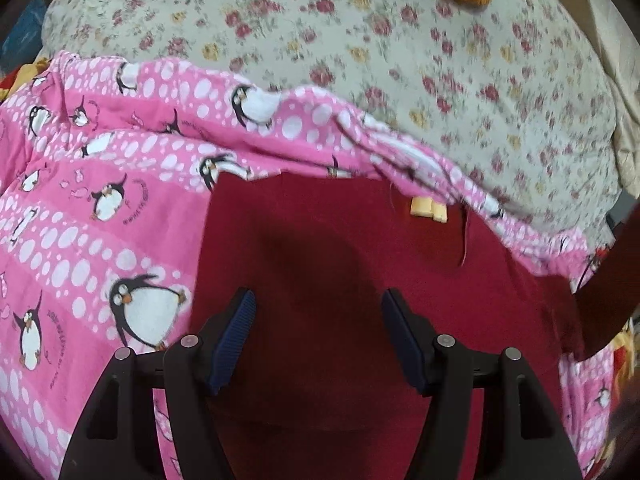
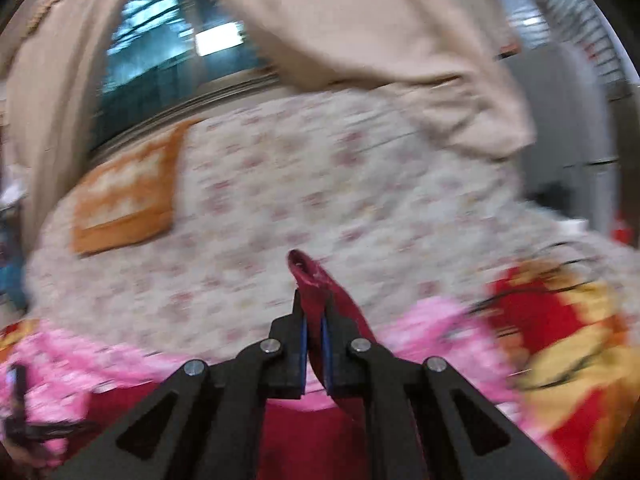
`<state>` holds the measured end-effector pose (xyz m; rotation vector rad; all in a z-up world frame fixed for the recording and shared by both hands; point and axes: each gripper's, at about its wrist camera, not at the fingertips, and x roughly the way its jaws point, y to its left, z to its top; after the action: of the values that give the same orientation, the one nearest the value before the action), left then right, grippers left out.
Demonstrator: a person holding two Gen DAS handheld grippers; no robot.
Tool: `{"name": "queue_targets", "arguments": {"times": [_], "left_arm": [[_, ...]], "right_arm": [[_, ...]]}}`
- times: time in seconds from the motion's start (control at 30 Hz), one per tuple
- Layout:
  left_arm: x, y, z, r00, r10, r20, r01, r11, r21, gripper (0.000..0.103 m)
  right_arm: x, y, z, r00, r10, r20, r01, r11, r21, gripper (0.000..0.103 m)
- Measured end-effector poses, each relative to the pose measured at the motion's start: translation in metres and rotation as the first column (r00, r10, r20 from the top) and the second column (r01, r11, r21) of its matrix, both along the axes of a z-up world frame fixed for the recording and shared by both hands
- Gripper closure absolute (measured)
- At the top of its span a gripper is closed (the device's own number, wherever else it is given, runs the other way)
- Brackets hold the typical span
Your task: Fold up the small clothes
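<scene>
A dark red garment (image 1: 340,248) lies spread on a pink penguin-print blanket (image 1: 100,184), a small yellow label (image 1: 428,209) near its far edge. My left gripper (image 1: 318,300) is open and empty, hovering just above the red cloth. In the right wrist view my right gripper (image 2: 314,308) is shut on a fold of the red garment (image 2: 316,280), lifted off the bed; its edge sticks up past the fingertips. The view is motion-blurred.
A floral bedsheet (image 1: 400,52) covers the bed beyond the blanket. An orange cushion (image 2: 128,196) lies at the far side. A red and yellow cloth (image 2: 568,340) lies at the right. Beige curtains (image 2: 360,20) and a window stand behind the bed.
</scene>
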<state>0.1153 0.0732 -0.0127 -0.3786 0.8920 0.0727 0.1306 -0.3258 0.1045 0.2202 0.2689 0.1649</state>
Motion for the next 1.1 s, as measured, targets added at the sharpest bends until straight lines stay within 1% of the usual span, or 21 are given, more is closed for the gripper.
{"name": "queue_targets", "arguments": {"times": [0.03,0.1,0.17,0.3,0.33,0.4,0.43,0.47,0.5,0.53,0.6,0.7,0.73,0.77,0.83,0.9,0.97,1.0,1.03,1.07,1.1], "left_arm": [[-0.002,0.004,0.004,1.000,0.014,0.020,-0.014,1.000,-0.009,0.048],[-0.005,0.014,0.012,0.997,0.046,0.066,-0.045,0.999,-0.023,0.048],[-0.009,0.026,0.021,0.990,0.091,0.111,-0.087,0.996,-0.035,0.048],[-0.018,0.047,0.030,0.970,0.177,0.168,-0.168,0.984,-0.066,0.048],[-0.018,0.049,0.029,0.969,0.182,0.169,-0.171,0.982,-0.079,0.048],[-0.015,0.048,0.027,0.973,0.168,0.157,-0.155,0.984,-0.091,0.048],[-0.014,0.047,0.025,0.975,0.158,0.153,-0.144,0.985,-0.098,0.048],[-0.013,0.045,0.025,0.977,0.147,0.153,-0.132,0.986,-0.104,0.048],[-0.013,0.042,0.025,0.980,0.129,0.155,-0.112,0.987,-0.111,0.048],[-0.012,0.039,0.024,0.982,0.105,0.154,-0.087,0.989,-0.118,0.048],[-0.012,0.031,0.022,0.988,0.059,0.146,-0.039,0.990,-0.137,0.048],[-0.005,0.017,0.005,0.997,-0.043,0.056,0.052,0.984,-0.171,0.048],[-0.005,0.014,-0.003,0.998,-0.061,0.027,0.066,0.979,-0.195,0.048],[-0.004,0.011,-0.011,0.996,-0.085,-0.004,0.082,0.967,-0.243,0.048],[-0.007,0.009,-0.016,0.995,-0.094,-0.014,0.087,0.958,-0.275,0.048],[-0.014,0.004,-0.016,0.993,-0.117,-0.005,0.111,0.955,-0.276,0.048],[-0.019,0.000,-0.019,0.988,-0.156,-0.014,0.144,0.941,-0.308,0.048],[-0.022,-0.002,-0.022,0.985,-0.174,-0.018,0.158,0.930,-0.333,0.048],[-0.024,-0.004,-0.023,0.984,-0.179,-0.014,0.164,0.926,-0.340,0.048],[-0.025,-0.005,-0.022,0.984,-0.179,-0.007,0.166,0.927,-0.336,0.048],[-0.025,-0.005,-0.021,0.984,-0.178,-0.003,0.166,0.928,-0.333,0.048]], "right_arm": [[0.003,0.026,-0.003,0.996,0.089,-0.015,-0.089,0.996,0.005,0.097],[0.003,0.072,-0.008,0.979,0.202,-0.039,-0.203,0.979,-0.003,0.097],[0.003,0.126,-0.024,0.935,0.341,-0.095,-0.342,0.940,0.003,0.097],[-0.007,0.209,-0.056,0.857,0.480,-0.187,-0.493,0.869,-0.030,0.097],[-0.009,0.229,-0.064,0.841,0.498,-0.214,-0.518,0.854,-0.051,0.097],[-0.009,0.263,-0.086,0.821,0.483,-0.304,-0.534,0.838,-0.109,0.097],[-0.007,0.276,-0.100,0.817,0.461,-0.348,-0.530,0.838,-0.134,0.087],[-0.007,0.283,-0.111,0.812,0.437,-0.387,-0.526,0.835,-0.161,0.065],[-0.004,0.288,-0.121,0.797,0.414,-0.440,-0.529,0.829,-0.179,0.054],[-0.001,0.288,-0.127,0.778,0.399,-0.485,-0.534,0.827,-0.177,0.047],[-0.007,0.271,-0.124,0.764,0.420,-0.489,-0.540,0.832,-0.129,0.046],[-0.021,0.243,-0.121,0.742,0.426,-0.517,-0.538,0.839,-0.080,0.044],[-0.027,0.233,-0.120,0.741,0.407,-0.534,-0.525,0.847,-0.084,0.044],[-0.032,0.223,-0.119,0.741,0.387,-0.549,-0.514,0.853,-0.091,0.044],[-0.049,0.203,-0.121,0.732,0.359,-0.579,-0.495,0.864,-0.090,0.044],[-0.061,0.183,-0.121,0.725,0.348,-0.595,-0.470,0.881,-0.056,0.042],[-0.076,0.165,-0.129,0.713,0.338,-0.614,-0.430,0.903,-0.003,0.031],[-0.080,0.161,-0.133,0.713,0.335,-0.616,-0.419,0.908,0.009,0.031],[-0.086,0.159,-0.137,0.728,0.335,-0.598,-0.414,0.910,0.006,0.028],[-0.089,0.162,-0.139,0.747,0.329,-0.577,-0.417,0.909,-0.021,0.021],[-0.091,0.168,-0.140,0.753,0.328,-0.571,-0.431,0.901,-0.050,0.016]]}}
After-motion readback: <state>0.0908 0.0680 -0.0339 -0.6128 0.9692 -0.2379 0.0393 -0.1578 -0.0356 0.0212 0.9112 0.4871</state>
